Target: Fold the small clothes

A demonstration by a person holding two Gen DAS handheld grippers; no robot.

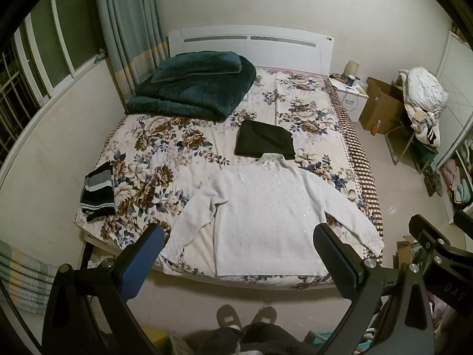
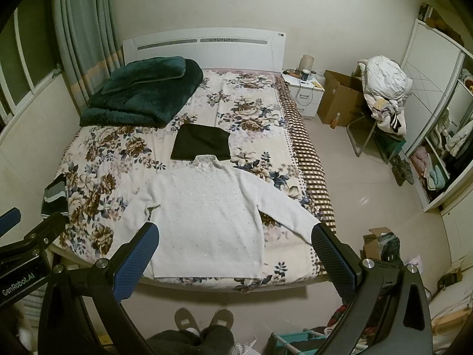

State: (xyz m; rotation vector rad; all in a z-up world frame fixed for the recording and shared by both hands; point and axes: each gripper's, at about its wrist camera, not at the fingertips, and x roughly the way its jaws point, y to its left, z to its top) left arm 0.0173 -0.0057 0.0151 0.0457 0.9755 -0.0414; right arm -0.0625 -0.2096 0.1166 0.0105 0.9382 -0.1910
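A white knit sweater (image 1: 263, 213) lies flat and spread out, sleeves out to both sides, at the near end of the floral bed (image 1: 183, 136); it also shows in the right wrist view (image 2: 207, 216). A folded black garment (image 1: 264, 142) lies just beyond its collar, also in the right wrist view (image 2: 202, 146). A striped dark garment (image 1: 99, 192) hangs at the bed's left edge. My left gripper (image 1: 239, 254) is open and empty, held above the floor in front of the sweater's hem. My right gripper (image 2: 235, 251) is open and empty, likewise in front of the hem.
A folded dark green blanket (image 1: 192, 88) lies at the bed's head. A white nightstand (image 2: 306, 94), a cardboard box (image 2: 340, 97) and a chair piled with laundry (image 2: 384, 88) stand to the right. A wardrobe (image 2: 437, 136) is far right. The person's slippers (image 1: 245, 316) are on the floor below.
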